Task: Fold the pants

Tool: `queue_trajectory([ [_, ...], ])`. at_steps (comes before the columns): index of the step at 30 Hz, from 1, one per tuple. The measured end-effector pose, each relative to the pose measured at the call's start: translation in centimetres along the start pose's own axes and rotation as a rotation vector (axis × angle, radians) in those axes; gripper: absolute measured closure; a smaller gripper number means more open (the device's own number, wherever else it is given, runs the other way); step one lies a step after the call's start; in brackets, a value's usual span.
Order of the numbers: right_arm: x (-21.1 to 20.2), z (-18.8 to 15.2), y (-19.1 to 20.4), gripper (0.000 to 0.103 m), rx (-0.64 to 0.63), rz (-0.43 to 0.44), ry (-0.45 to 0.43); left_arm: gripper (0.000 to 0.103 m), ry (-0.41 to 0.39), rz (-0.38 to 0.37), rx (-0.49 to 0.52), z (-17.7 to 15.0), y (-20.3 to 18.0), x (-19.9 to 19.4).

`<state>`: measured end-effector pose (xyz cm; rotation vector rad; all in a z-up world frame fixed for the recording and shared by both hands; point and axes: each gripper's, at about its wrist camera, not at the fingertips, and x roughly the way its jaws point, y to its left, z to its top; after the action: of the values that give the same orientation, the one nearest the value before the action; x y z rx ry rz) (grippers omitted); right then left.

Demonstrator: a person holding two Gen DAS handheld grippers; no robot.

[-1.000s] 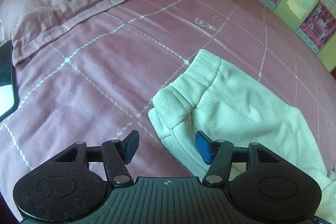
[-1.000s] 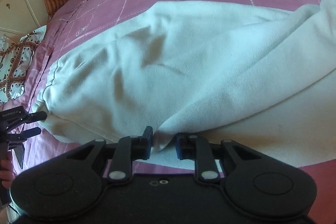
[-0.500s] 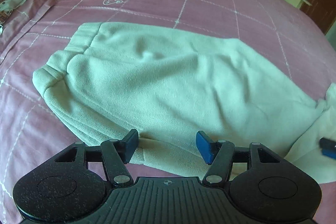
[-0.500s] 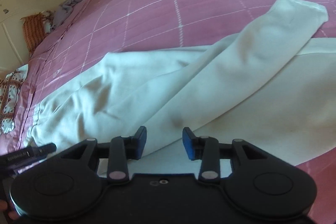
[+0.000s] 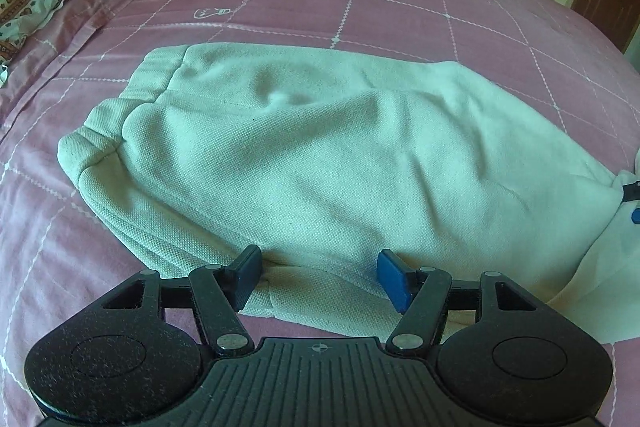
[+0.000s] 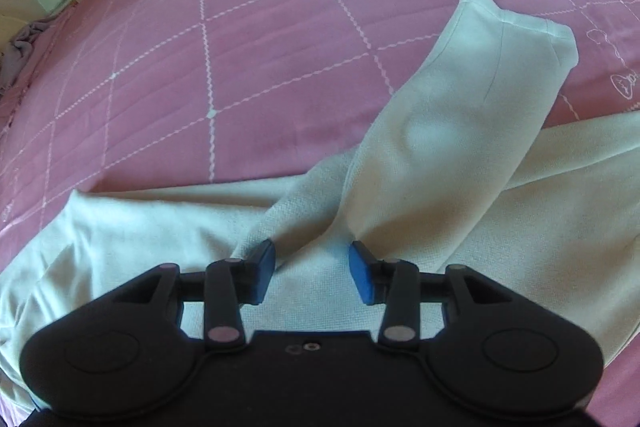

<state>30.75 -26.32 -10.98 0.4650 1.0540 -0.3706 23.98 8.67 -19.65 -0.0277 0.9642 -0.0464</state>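
Pink quilted bedspread (image 5: 400, 11) fills both views, with pale knit pants (image 5: 320, 163) lying across its middle, waistband (image 5: 120, 115) at centre left of the left wrist view. One leg (image 6: 460, 131) lies crossed over the other toward the upper right of the right wrist view, so the lengthwise fold looks laid but untidy; shorter folds remain. Left gripper (image 5: 318, 277) stands apart over the near edge, its jaws just widened; right gripper (image 6: 312, 273) is likewise apart over cloth, pressing nothing.
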Motion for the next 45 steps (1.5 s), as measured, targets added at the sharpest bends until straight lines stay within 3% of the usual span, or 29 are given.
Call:
queue_trajectory([
  [4, 0.2, 0.4, 0.3, 0.060, 0.024, -0.014, 0.009, 0.038, 0.000, -0.003, 0.003, 0.0, -0.1, 0.1],
  [6, 0.0, 0.5, 0.4, 0.072, 0.007, -0.013, -0.006, 0.038, 0.000, -0.005, 0.004, 0.0, -0.1, 0.0],
  [7, -0.1, 0.5, 0.4, 0.099, -0.003, -0.014, -0.017, 0.038, 0.000, -0.006, 0.003, 0.0, -0.1, 0.0],
  [12, -3.4, -0.9, -1.1, 0.100, -0.059, 0.030, -0.073, 0.037, -0.004, -0.005, 0.006, 0.0, -0.1, 0.1],
  [18, -9.1, -6.5, -5.9, 0.100, -0.094, 0.099, -0.113, 0.035, -0.013, 0.001, 0.021, -0.2, -0.5, 0.0],
  [24, -5.4, -11.0, -8.9, 0.102, -0.092, 0.025, -0.030, 0.031, -0.010, 0.024, 0.051, -0.4, -1.2, 0.2],
  [25, -5.4, -11.0, -8.7, 0.101, -0.107, 0.014, -0.040, 0.029, -0.007, 0.027, 0.054, -0.4, -1.3, 0.2],
  [28, -7.0, -10.0, -8.5, 0.079, -0.087, 0.052, -0.069, 0.025, -0.003, 0.033, 0.062, -0.3, -1.5, 0.3],
  [33, -8.0, -5.2, -8.8, 0.073, -0.108, -0.011, -0.157, 0.019, -0.004, 0.044, 0.078, -0.5, -2.1, 0.6],
  [40, -2.9, -0.9, -7.2, 0.066, -0.127, -0.132, -0.133, 0.018, -0.005, 0.053, 0.076, -0.5, -2.3, 0.6],
  [42, -1.7, -0.6, -6.5, 0.069, -0.161, -0.185, -0.129, 0.017, -0.005, 0.056, 0.076, -0.5, -2.4, 0.7],
  [44, -1.6, -0.5, -6.6, 0.096, -0.186, -0.211, -0.139, 0.017, -0.004, 0.056, 0.075, -0.5, -2.4, 0.7],
  [45, -2.1, -0.5, -7.0, 0.099, -0.166, -0.190, -0.154, 0.017, -0.005, 0.056, 0.075, -0.5, -2.4, 0.6],
])
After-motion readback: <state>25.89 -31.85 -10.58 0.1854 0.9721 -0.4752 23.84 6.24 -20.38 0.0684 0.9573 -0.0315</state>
